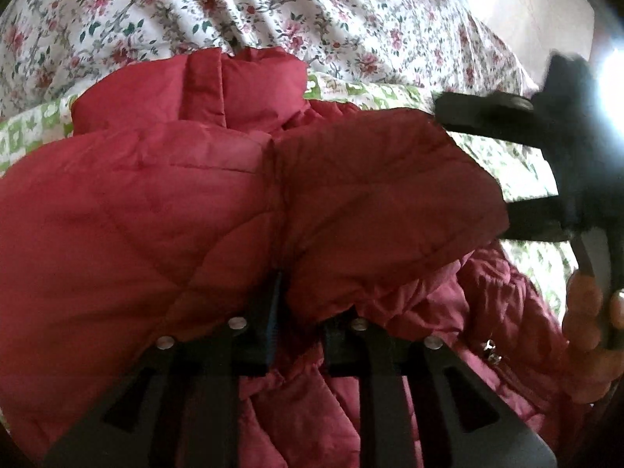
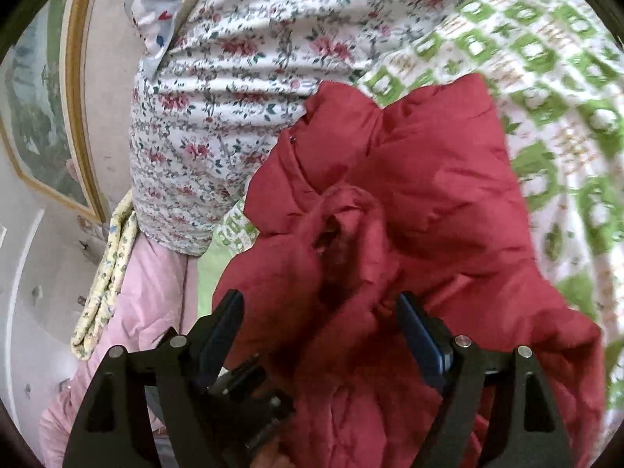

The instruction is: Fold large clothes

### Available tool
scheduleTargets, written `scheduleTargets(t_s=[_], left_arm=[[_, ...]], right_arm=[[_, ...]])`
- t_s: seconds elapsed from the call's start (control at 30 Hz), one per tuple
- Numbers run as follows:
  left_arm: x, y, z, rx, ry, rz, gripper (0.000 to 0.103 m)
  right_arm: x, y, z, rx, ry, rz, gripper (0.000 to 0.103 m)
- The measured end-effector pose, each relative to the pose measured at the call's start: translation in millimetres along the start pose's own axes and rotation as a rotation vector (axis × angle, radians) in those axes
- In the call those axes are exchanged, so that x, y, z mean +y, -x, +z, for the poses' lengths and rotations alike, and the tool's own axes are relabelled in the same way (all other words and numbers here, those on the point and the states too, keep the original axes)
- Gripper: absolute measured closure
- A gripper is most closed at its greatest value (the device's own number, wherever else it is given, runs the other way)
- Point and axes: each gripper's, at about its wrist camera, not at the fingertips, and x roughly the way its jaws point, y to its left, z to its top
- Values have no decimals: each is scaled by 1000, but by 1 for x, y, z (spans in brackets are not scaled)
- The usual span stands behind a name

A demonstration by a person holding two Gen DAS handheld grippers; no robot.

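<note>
A large red padded jacket [image 1: 218,195] lies bunched on the bed and fills the left wrist view. My left gripper [image 1: 280,284] is shut on a fold of the jacket, with fabric bulging over both fingers. In the right wrist view the same jacket [image 2: 409,202] lies crumpled ahead. My right gripper [image 2: 319,312] is open with its fingers wide apart around a bunched piece of the jacket. The right gripper also shows in the left wrist view [image 1: 503,171] at the jacket's right edge, held by a hand [image 1: 592,319].
A green and white patterned sheet [image 2: 546,89] covers the bed. A rose-print quilt [image 1: 234,11] is piled behind the jacket and also shows in the right wrist view [image 2: 218,117]. A pink garment [image 2: 144,304], a small yellow floral cloth [image 2: 105,284] and a framed picture [image 2: 43,117] are at left.
</note>
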Motion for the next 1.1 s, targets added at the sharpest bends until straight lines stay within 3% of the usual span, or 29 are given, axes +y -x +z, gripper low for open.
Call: scheduleTargets(t_s=[0.03, 0.1, 0.13, 0.43, 0.63, 0.73, 0.83, 0.97, 1.03, 1.07, 1.1], left_arm=[[-1, 1, 0, 5, -4, -10, 76], [-1, 4, 1, 17, -1, -36, 68], [-1, 8, 0, 21, 2, -51, 67], [33, 69, -17, -24, 119, -122, 66], [81, 99, 6, -97, 202, -31, 66], [110, 95, 17, -101, 251, 35, 66], [138, 85, 17, -84, 304, 74, 66], [163, 57, 5, -5, 342, 45, 67], [163, 43, -1, 29, 330, 46, 67], [162, 36, -5, 43, 326, 64, 67], [161, 34, -7, 43, 326, 69, 67]], right_arm=[[2, -4, 0, 6, 13, -20, 36], [1, -10, 1, 18, 21, -63, 88], [-1, -10, 2, 16, 17, -71, 90], [-7, 3, 2, -31, 70, -144, 95], [-2, 18, 0, -68, 144, -182, 95], [4, 12, -4, -52, 188, -206, 95], [7, 11, -6, -76, 218, -284, 96], [-9, 14, -7, -92, 179, -322, 96], [-19, 9, -7, -63, 148, -327, 92], [-19, 10, -8, -72, 138, -331, 83], [-17, 16, -9, -97, 139, -339, 81]])
